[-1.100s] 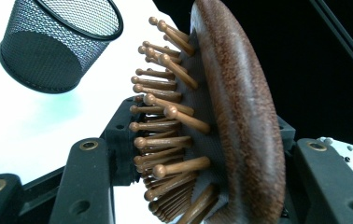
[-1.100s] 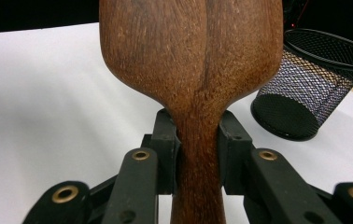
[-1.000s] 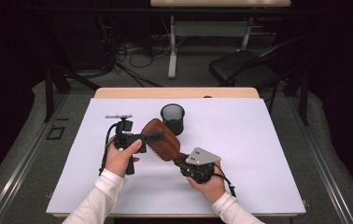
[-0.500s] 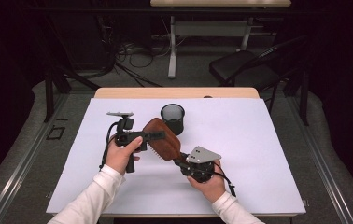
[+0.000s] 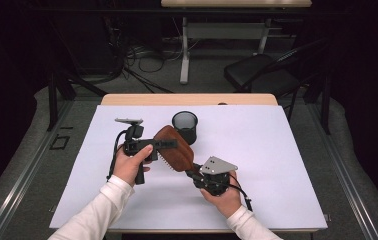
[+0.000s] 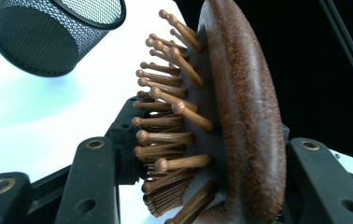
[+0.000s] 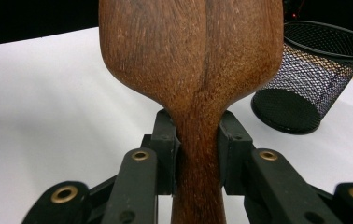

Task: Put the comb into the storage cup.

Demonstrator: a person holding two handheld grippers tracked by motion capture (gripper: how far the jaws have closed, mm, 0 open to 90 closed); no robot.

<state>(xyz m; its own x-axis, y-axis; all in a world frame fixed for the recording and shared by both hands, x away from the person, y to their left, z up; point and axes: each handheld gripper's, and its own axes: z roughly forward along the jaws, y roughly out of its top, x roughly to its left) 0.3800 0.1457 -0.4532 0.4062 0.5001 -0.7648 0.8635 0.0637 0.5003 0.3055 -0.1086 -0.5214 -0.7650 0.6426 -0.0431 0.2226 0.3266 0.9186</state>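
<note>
A brown wooden hairbrush (image 5: 176, 150) is held above the white table between both grippers, bristles facing the person. My left gripper (image 5: 169, 145) reaches in from the left across the brush head. In the left gripper view its jaws have just been closing and clamp the head (image 6: 247, 116), one on the bristle side (image 6: 170, 116) and one on the wooden back. My right gripper (image 5: 192, 172) comes from the lower right. In the right gripper view its pads (image 7: 164, 149) press on both sides of the brush's narrow neck (image 7: 198, 154).
A black mesh pen cup (image 5: 185, 126) stands upright on the white table sheet (image 5: 277, 165) just behind the brush; it is also in the left gripper view (image 6: 48, 37) and the right gripper view (image 7: 314, 79). A chair and desk legs stand beyond the table.
</note>
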